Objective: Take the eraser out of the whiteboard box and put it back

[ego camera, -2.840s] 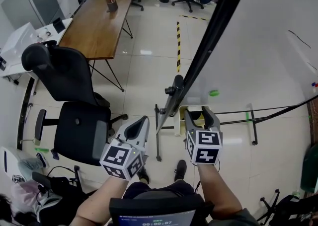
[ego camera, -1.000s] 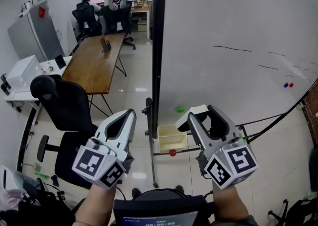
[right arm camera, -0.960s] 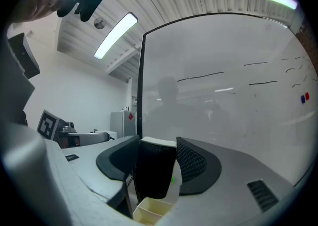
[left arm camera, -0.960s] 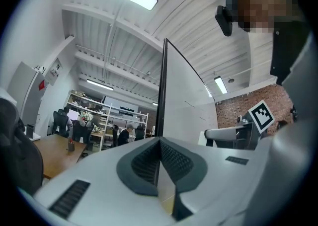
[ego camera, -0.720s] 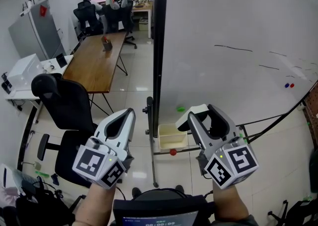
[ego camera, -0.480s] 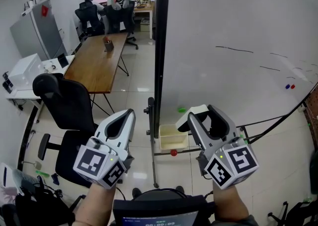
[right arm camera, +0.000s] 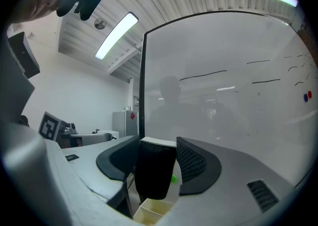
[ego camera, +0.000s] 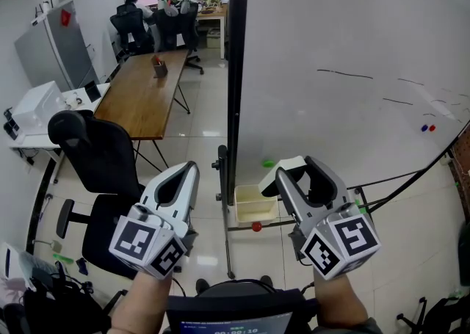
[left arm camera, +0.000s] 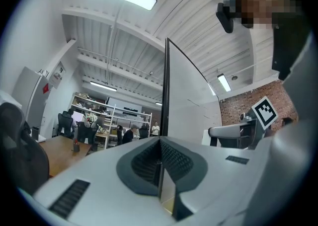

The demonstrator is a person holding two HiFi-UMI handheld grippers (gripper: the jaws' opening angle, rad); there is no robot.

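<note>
My right gripper (ego camera: 295, 168) is shut on the eraser (ego camera: 287, 164), a black block with a white top that stands upright between the jaws (right arm camera: 156, 170). It hangs just above and to the right of the cream whiteboard box (ego camera: 255, 204), which is open-topped and fixed to the whiteboard stand; the box's rim (right arm camera: 149, 213) shows below the eraser. My left gripper (ego camera: 188, 171) is shut with nothing in it, to the left of the black whiteboard frame (ego camera: 236, 68). In the left gripper view its pads (left arm camera: 160, 145) meet.
The whiteboard (ego camera: 352, 68) fills the right side, with thin marks, a green magnet (ego camera: 268, 163) and red and blue magnets (ego camera: 426, 128). A red knob (ego camera: 255, 227) sits under the box. A black office chair (ego camera: 103, 156) and a wooden table (ego camera: 143, 90) stand left.
Since the earliest frame the view has lifted from the floor to the whiteboard and both grippers have come up. Over the last second they have barely moved.
</note>
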